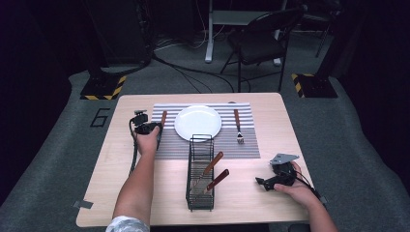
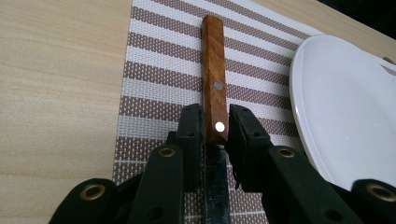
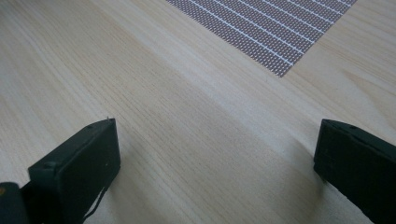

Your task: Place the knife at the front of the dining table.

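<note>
**Left gripper clamps knife beside the plate**

The left gripper (image 2: 215, 128) has its black jaws closed on a knife with a brown wooden riveted handle (image 2: 213, 81), pinching it at the lower end of the handle where the dark blade begins. The knife lies flat on the striped woven placemat (image 2: 154, 79), just left of the round white plate (image 2: 345, 107), parallel to the plate's edge. The right gripper (image 3: 217, 154) rests well away from the plate, near the table's front right, over the bare pale wooden tabletop (image 3: 140, 84); its jaws stand wide apart, holding nothing.
</note>
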A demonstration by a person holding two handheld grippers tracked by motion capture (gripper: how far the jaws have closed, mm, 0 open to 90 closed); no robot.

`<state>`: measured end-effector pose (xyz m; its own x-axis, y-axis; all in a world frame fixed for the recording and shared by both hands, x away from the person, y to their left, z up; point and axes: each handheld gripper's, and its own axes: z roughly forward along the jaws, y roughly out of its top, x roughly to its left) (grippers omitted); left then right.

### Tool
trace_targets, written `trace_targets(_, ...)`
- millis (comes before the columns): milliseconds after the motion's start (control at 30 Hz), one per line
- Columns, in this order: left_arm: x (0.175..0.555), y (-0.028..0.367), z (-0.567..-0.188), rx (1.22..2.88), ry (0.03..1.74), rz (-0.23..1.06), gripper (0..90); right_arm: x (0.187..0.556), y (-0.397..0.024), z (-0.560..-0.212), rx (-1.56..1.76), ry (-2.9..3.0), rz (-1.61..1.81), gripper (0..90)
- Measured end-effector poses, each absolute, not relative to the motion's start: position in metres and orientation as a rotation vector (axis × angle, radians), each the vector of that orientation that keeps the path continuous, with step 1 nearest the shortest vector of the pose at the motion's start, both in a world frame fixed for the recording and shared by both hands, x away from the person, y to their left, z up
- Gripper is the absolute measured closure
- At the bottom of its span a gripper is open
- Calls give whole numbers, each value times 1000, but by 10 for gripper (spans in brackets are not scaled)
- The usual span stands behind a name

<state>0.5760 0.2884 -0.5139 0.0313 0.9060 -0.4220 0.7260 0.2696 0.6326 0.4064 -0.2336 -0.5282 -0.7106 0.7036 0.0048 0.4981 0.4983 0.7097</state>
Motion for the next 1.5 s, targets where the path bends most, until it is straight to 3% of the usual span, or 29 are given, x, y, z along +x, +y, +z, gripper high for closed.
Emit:
trace_targets(533, 558, 304, -500, 1545, 1697, 360, 715, 406, -234, -528, 1015, 2462, 1026, 0)
trace_targets(1167, 521, 319, -473, 1561, 1567, 339, 673, 406, -234, -528, 1013, 2462, 1025, 0)
trace_targets(1500, 495, 322, -457, 1591, 1482, 341, 606, 406, -234, -528, 1013, 2464, 1023, 0)
